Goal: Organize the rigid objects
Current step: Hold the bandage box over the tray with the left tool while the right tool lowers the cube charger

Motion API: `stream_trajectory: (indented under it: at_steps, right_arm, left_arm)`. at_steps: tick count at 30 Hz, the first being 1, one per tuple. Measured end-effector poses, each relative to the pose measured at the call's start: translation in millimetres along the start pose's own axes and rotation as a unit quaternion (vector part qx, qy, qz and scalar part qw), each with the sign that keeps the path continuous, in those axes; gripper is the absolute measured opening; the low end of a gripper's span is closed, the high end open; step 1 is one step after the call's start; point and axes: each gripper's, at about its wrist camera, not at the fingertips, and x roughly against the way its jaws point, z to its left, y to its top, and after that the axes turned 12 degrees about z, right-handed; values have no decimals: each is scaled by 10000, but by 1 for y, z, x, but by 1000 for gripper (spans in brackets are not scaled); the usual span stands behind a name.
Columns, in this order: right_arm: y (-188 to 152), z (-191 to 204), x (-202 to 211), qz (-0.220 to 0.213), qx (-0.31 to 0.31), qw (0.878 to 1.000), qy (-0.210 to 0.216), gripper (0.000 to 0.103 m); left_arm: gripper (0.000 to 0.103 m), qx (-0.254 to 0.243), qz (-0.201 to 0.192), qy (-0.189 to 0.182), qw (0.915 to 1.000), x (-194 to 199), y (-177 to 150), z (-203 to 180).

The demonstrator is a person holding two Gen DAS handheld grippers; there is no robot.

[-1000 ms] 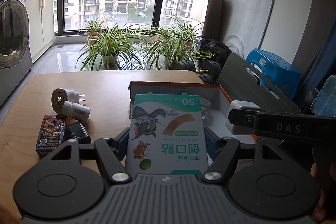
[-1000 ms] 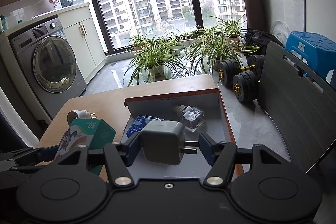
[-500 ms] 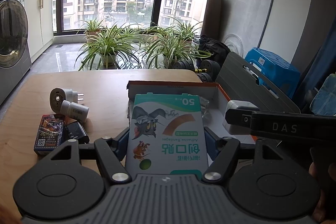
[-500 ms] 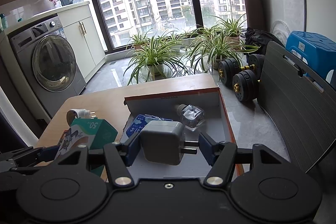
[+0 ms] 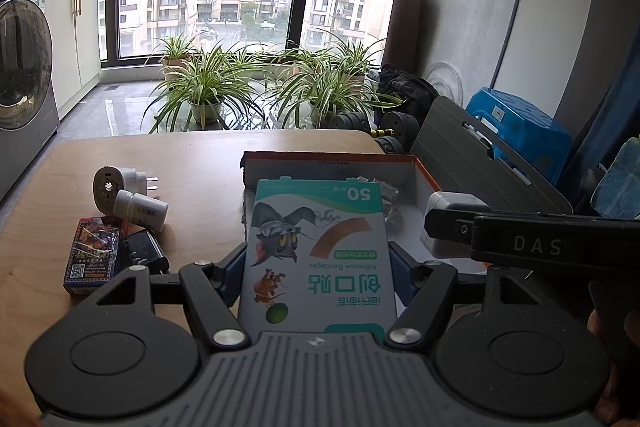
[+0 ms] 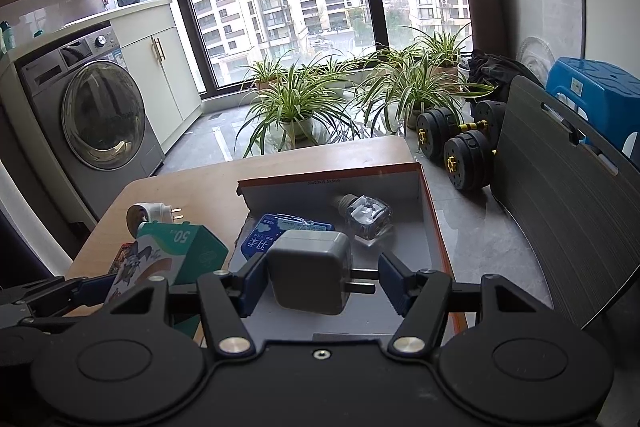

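I am gripping the bandage box in my left tongs and the grey charger in my right tongs, both over the carton at the table's right edge, for dropping in.

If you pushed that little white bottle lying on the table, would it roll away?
Probably yes. The white bottle lies on its side on the wooden table, and its round body looks free to roll. The round plug adapter right beside it might stop it one way. It looks small, so likely light.
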Motion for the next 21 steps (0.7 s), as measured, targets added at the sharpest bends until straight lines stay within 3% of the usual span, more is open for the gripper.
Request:
stream_trajectory:
  at_steps: [21]
  right_arm:
    - [-6,2,-3,127,42,9999,-43,73]
  left_arm:
    - [72,-31,66,-21,10000,-5,-2,-3]
